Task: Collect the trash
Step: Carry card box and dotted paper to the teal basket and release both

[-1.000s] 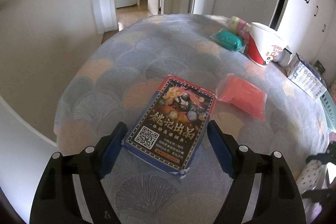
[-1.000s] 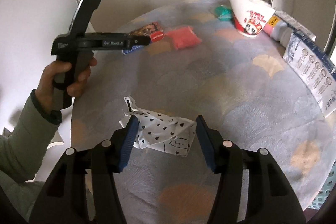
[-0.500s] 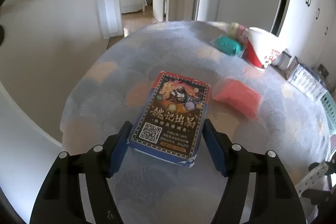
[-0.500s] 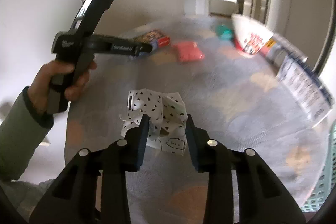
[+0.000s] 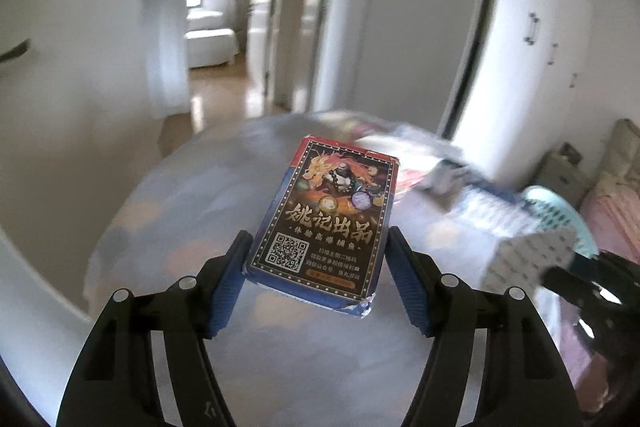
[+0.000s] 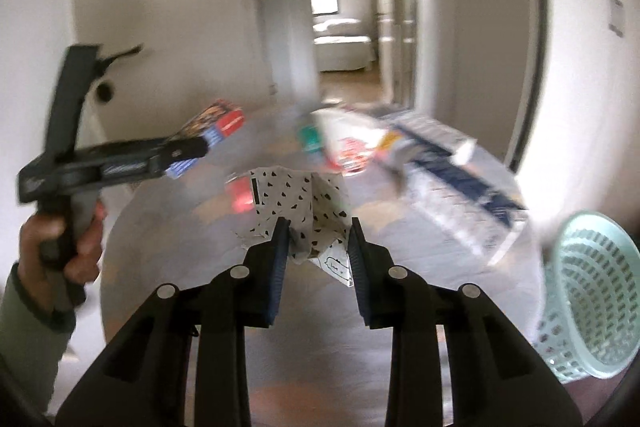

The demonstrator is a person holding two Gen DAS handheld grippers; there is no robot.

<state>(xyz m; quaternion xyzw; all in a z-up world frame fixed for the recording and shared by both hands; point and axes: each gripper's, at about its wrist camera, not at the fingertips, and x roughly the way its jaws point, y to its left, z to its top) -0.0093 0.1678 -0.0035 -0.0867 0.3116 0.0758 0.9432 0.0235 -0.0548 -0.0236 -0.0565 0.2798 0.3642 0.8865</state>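
Already off the table [image 5: 168, 211] in the left wrist view, the card box [image 5: 326, 223] sat clamped between the left tongs [image 5: 316, 283], its long axis running away from them, its far end tilted up. The mint basket [image 5: 560, 215] lay to the right. In the right wrist view, the right tongs [image 6: 316, 247], still closing, pinched the crumpled spotted wrapper [image 6: 300, 199]; the basket [image 6: 588, 291] stood lower right, nearer this hand.

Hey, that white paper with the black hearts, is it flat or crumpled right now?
Crumpled. The spotted paper stands in bent folds between the right gripper pads, which are closing on it, above the table.
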